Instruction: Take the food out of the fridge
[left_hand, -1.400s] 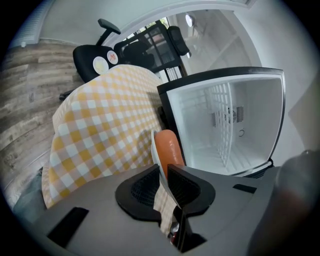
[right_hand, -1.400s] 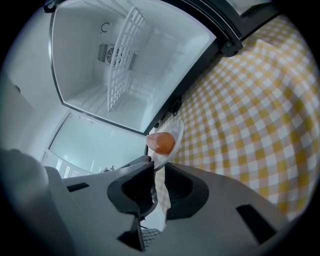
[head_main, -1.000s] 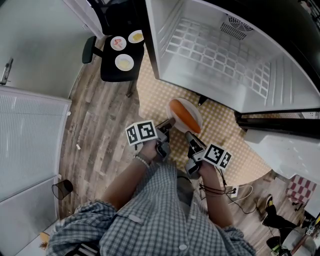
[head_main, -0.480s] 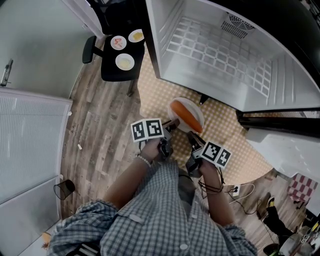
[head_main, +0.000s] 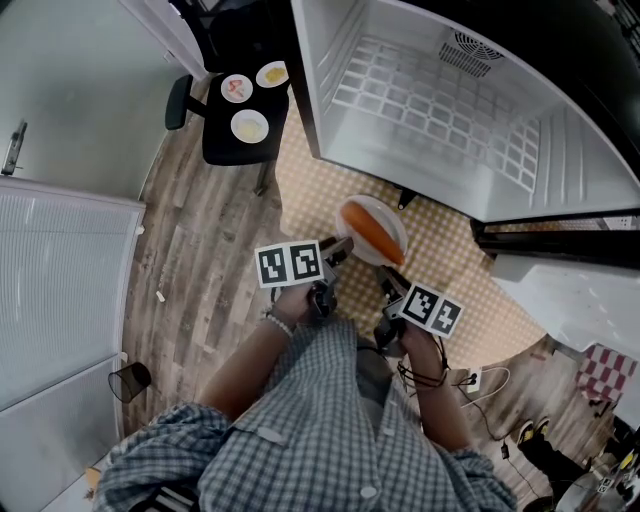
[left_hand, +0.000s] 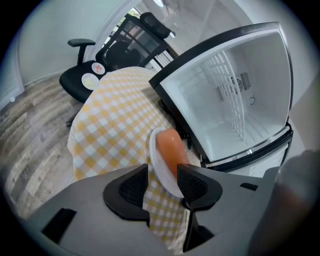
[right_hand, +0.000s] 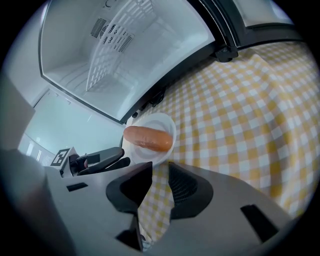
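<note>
A white plate (head_main: 392, 225) with an orange sausage (head_main: 370, 232) rests on the yellow checked cloth (head_main: 440, 260), in front of the open, empty fridge (head_main: 450, 110). My left gripper (head_main: 340, 246) is at the plate's near-left rim. In the left gripper view its jaws (left_hand: 162, 175) have just been opening and now stand apart with the plate's rim (left_hand: 159, 165) between them and the sausage (left_hand: 172, 149) just beyond. My right gripper (head_main: 388, 289) hangs just short of the plate. Its jaws (right_hand: 160, 175) are slightly apart with only cloth showing between them, and the plate (right_hand: 167, 125) and sausage (right_hand: 147, 138) lie ahead.
A black office chair (head_main: 240, 135) at the far left carries three small plates of food (head_main: 249, 125). The fridge's wire shelf (head_main: 440, 105) is bare. A white cabinet (head_main: 60, 270) stands at the left, a dark bin (head_main: 128, 378) by it. Cables and a socket (head_main: 470, 382) lie on the floor at the right.
The left gripper has rolled a little and its jaws have parted around the plate's rim. The right gripper has drawn back slightly from the plate. The plate stays on the cloth.
</note>
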